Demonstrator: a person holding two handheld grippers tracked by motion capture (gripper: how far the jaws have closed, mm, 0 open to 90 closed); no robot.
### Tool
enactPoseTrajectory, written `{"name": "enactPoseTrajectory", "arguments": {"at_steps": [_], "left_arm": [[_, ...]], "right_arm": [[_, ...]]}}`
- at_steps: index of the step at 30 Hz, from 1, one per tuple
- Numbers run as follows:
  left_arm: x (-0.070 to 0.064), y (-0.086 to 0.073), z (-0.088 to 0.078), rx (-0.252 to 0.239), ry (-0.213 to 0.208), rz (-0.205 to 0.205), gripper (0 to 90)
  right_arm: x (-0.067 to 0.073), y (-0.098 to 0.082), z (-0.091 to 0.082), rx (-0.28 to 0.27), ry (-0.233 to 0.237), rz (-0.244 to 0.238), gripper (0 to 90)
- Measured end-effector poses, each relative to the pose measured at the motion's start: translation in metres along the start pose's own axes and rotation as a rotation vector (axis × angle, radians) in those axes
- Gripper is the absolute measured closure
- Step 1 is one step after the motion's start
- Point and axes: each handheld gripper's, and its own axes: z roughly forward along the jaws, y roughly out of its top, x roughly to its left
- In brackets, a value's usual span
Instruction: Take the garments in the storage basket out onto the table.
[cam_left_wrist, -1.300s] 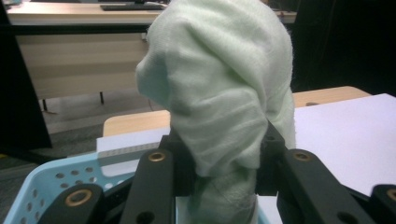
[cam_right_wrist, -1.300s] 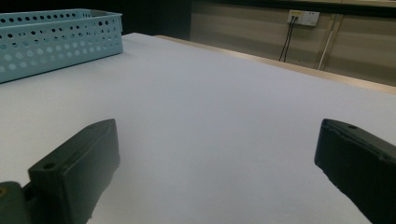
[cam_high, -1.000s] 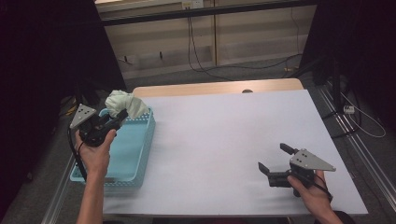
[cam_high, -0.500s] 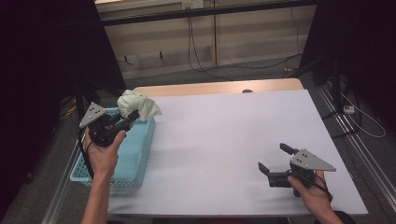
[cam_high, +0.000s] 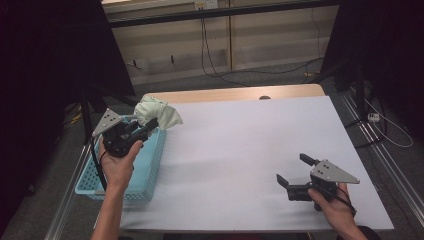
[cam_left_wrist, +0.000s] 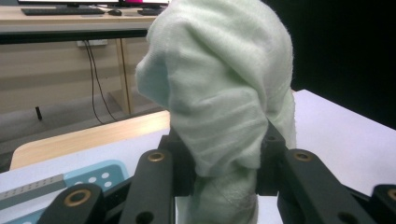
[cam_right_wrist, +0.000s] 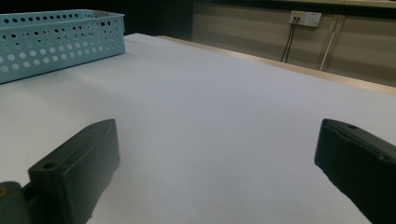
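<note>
Cloth (cam_high: 156, 113), pale mint green, soft and bunched, sits clamped in the left claw (cam_high: 145, 128), lifted above the far right corner of the blue basket (cam_high: 150, 165) at the left edge of the surface (cam_high: 240, 150). Left gripper view shows the cloth (cam_left_wrist: 224, 93) squeezed between both black jaws, a puffy lobe rising above the pinch and a twisted tail hanging below. Fabric looks like fleece or terry: fuzzy nap, faint ribbing, loose folds. Judged light, limp, compressible, not fragile, not slippery; it will droop and swing, so a pinch through a thick gathered fold as here should hold better than an edge. A loose tail could snag on the basket rim. Basket is rigid perforated plastic, rectangular, seen also in the right gripper view (cam_right_wrist: 56, 42). Right claw (cam_high: 296, 172) rests low near the right front of the surface, jaws wide, nothing between them. Surface is matt white sheet, smooth, over a wooden top
</note>
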Motion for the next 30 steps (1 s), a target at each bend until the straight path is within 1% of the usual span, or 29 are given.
{"name": "enactPoseTrajectory", "arguments": {"at_steps": [2, 4, 6, 8, 9, 11, 14, 16, 18, 19, 21, 23, 24, 26, 28, 30], "left_arm": [[-0.004, 0.001, 0.001, -0.010, -0.009, -0.010, 67.1], [-0.008, 0.003, 0.002, -0.013, -0.012, 0.003, 67.0], [-0.012, 0.004, 0.004, -0.018, -0.030, 0.001, 66.9], [-0.016, 0.004, 0.006, -0.016, -0.035, 0.011, 66.9], [-0.017, 0.004, 0.007, -0.019, -0.039, 0.009, 66.8], [-0.020, 0.004, 0.009, -0.012, -0.041, 0.023, 66.7], [-0.024, 0.003, 0.012, -0.006, -0.054, 0.023, 66.7], [-0.026, 0.002, 0.015, -0.002, -0.076, 0.014, 66.7], [-0.029, 0.002, 0.017, 0.004, -0.075, 0.017, 66.7], [-0.032, 0.002, 0.019, 0.006, -0.085, 0.018, 66.7], [-0.034, 0.001, 0.020, 0.004, -0.087, 0.017, 66.7], [-0.036, 0.001, 0.022, 0.011, -0.097, 0.019, 66.7], [-0.037, 0.001, 0.023, 0.014, -0.097, 0.022, 66.7], [-0.039, -0.001, 0.026, 0.007, -0.100, 0.015, 66.7], [-0.041, -0.004, 0.030, 0.019, -0.094, 0.018, 66.7], [-0.043, -0.007, 0.034, 0.032, -0.103, 0.012, 66.7]], "right_arm": [[0.000, 0.000, 0.000, 0.000, -0.001, -0.001, 0.0], [0.000, 0.000, 0.000, -0.001, 0.000, 0.000, 0.0], [0.000, 0.000, 0.000, 0.001, 0.000, 0.000, 0.0], [0.000, 0.000, 0.000, -0.001, 0.001, -0.001, 0.0], [0.000, 0.000, 0.000, -0.001, 0.001, -0.001, 0.0], [0.000, 0.000, 0.000, -0.001, 0.001, 0.000, 0.0], [0.000, 0.000, 0.000, -0.001, 0.003, -0.001, 0.0], [0.000, 0.000, 0.000, 0.001, 0.002, -0.004, 0.0], [0.000, 0.000, 0.000, 0.000, 0.002, -0.003, 0.0], [0.000, 0.000, 0.000, 0.000, 0.002, -0.003, 0.0], [0.000, 0.000, 0.000, 0.001, 0.002, -0.004, 0.0], [0.000, 0.000, 0.000, 0.000, 0.002, -0.004, 0.0], [0.000, 0.000, 0.000, 0.000, 0.002, -0.004, 0.0], [0.000, 0.000, 0.000, 0.001, 0.004, -0.004, 0.0], [0.000, 0.000, 0.000, 0.002, 0.004, -0.004, 0.0], [0.000, 0.000, 0.000, 0.002, 0.004, -0.005, 0.0]]}}
